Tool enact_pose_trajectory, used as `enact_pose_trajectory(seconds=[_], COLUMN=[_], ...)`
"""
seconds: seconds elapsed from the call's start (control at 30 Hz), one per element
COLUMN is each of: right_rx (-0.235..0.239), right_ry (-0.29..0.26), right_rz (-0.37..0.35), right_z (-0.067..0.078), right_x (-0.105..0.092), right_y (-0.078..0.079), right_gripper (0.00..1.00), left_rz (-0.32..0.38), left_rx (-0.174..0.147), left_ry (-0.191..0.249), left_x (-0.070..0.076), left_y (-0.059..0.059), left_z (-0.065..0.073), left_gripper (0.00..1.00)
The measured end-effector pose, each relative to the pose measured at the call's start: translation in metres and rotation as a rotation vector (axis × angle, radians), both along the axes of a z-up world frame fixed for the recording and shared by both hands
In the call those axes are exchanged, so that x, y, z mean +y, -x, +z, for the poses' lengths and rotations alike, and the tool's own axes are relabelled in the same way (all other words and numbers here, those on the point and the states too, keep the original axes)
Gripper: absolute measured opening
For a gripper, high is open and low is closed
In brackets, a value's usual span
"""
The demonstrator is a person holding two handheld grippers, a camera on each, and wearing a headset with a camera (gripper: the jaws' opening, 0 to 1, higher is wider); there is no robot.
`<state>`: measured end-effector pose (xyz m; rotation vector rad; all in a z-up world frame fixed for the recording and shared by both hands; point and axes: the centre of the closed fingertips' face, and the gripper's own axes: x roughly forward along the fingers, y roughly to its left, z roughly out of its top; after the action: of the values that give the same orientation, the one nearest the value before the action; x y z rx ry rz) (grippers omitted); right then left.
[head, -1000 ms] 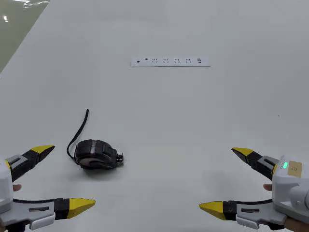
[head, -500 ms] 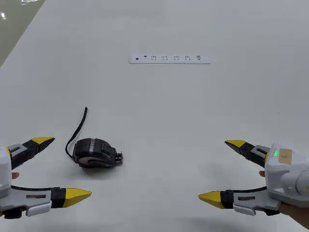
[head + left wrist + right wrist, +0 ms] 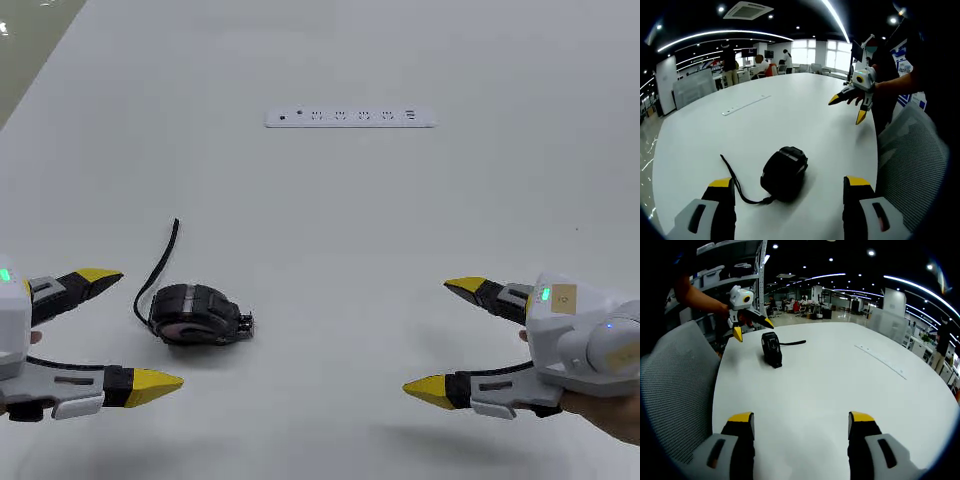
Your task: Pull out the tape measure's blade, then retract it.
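A black tape measure (image 3: 196,315) lies on its side on the white table, its black wrist strap (image 3: 158,270) trailing away behind it. No blade is out of its case. My left gripper (image 3: 135,325) stands open just left of it, yellow-tipped jaws wide apart and pointing at it. In the left gripper view the tape measure (image 3: 784,172) lies straight ahead between the jaws, a short way off. My right gripper (image 3: 442,338) is open at the right, well apart from the tape measure (image 3: 772,349), which sits far ahead in its view.
A white power strip (image 3: 350,118) lies flat on the far part of the table (image 3: 330,220). A grey mesh chair back (image 3: 675,405) stands by the near table edge. People and desks fill the office beyond.
Both grippers have crept forward and slightly inward over the table, staying open. The tape measure has not moved; the head camera tilted a little.
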<state>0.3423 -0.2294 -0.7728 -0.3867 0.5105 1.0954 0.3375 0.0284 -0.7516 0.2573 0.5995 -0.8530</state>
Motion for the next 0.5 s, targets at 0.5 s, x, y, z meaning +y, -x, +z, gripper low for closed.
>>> enact_pose_trajectory(seconds=[0.5], right_rx=[-0.034], right_ry=[0.020], right_rz=[0.126], right_z=[-0.004], right_x=[0.028], right_y=[-0.009], right_gripper=[0.65], left_rz=[-0.122], left_rx=[0.038], left_ry=[-0.085], left_x=[-0.003], left_y=[-0.008], left_z=[-0.009], left_gripper=[0.69])
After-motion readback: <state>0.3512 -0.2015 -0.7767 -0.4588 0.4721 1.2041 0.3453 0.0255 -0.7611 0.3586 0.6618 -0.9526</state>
